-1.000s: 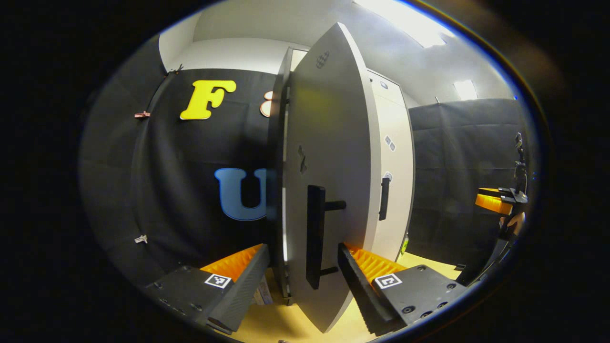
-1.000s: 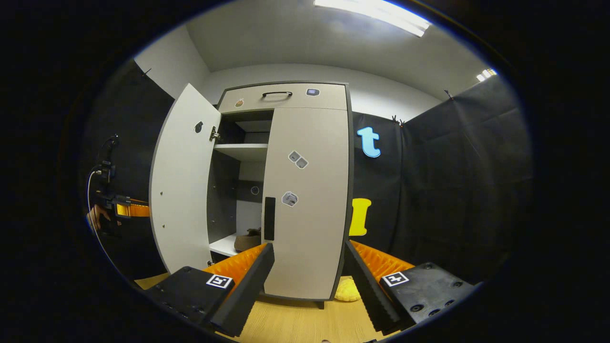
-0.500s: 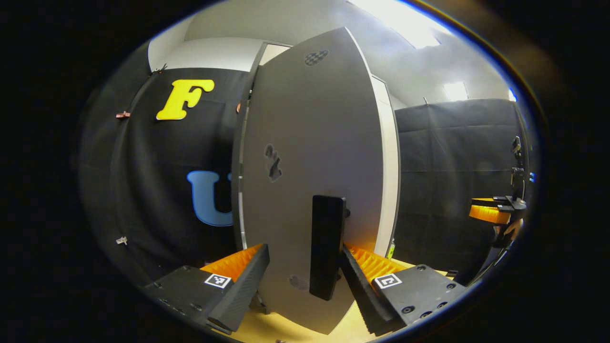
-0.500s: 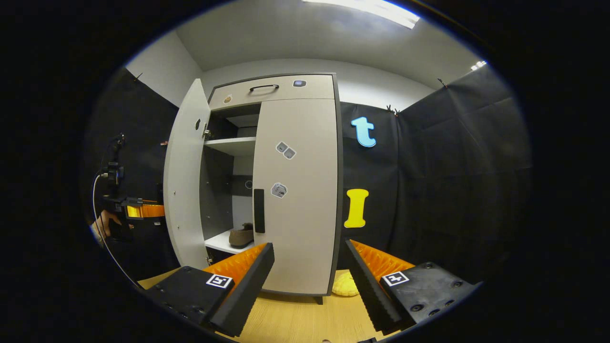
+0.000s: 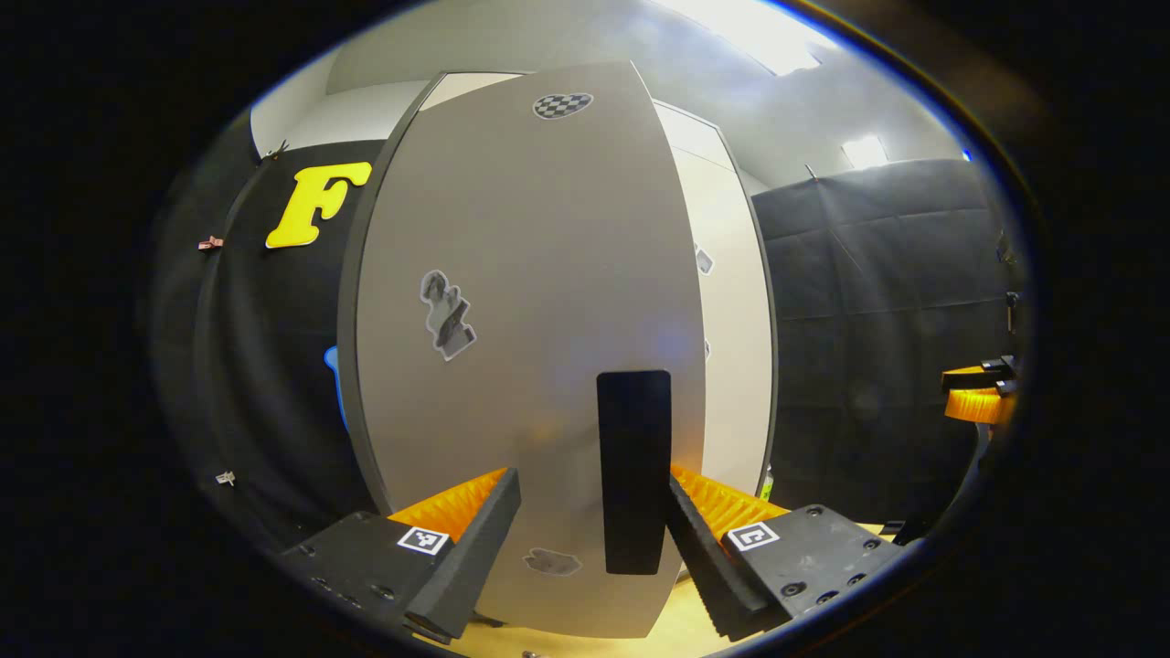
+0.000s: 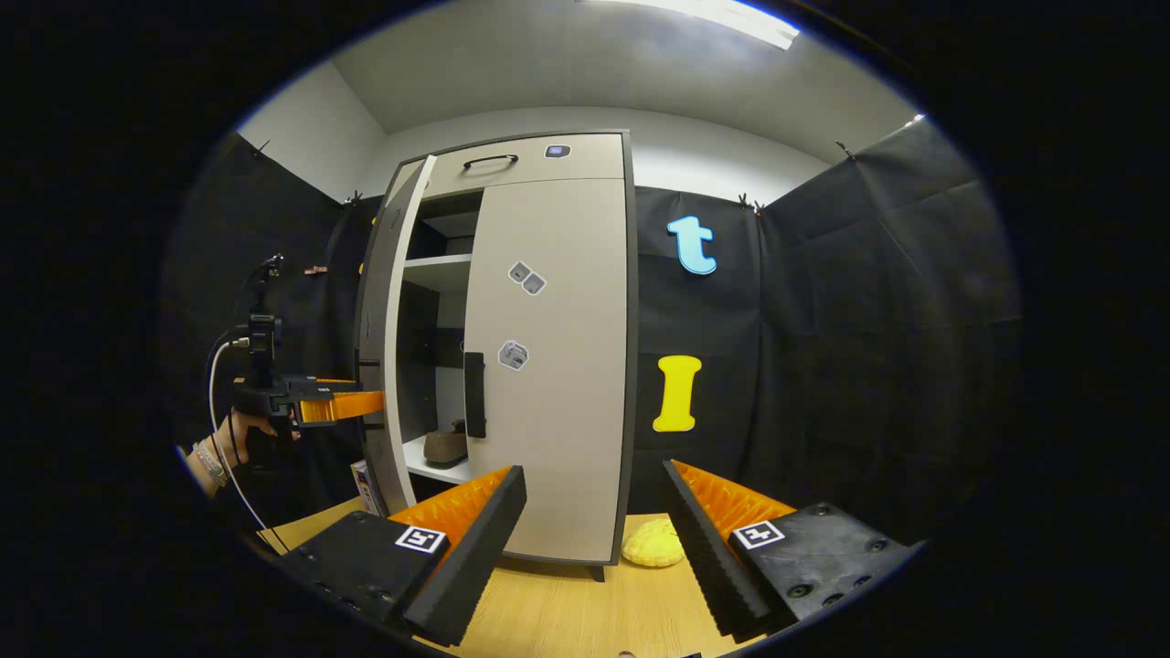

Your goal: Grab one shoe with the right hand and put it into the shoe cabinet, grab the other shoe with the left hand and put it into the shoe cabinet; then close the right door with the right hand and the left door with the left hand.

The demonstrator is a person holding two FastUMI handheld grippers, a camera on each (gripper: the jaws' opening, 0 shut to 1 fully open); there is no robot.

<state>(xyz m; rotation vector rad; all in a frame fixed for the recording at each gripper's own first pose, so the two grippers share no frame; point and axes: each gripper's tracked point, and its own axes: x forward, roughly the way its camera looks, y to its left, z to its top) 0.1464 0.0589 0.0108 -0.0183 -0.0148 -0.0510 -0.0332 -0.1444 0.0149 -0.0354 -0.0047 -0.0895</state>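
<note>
The left gripper (image 5: 590, 539) is spread wide against the left door (image 5: 530, 302), its handle (image 5: 632, 471) between the fingers (contact seemingly, not clearly), while the right gripper (image 6: 594, 539) gapes empty before the shoe cabinet (image 6: 548, 366), a shoe (image 6: 445, 445) shelved inside.

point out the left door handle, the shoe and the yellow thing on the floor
left door handle (image 5: 633, 471): left gripper view, middle of the bar
shoe (image 6: 445, 445): right gripper view, its upper
yellow thing (image 6: 653, 547): right gripper view, its top
</note>
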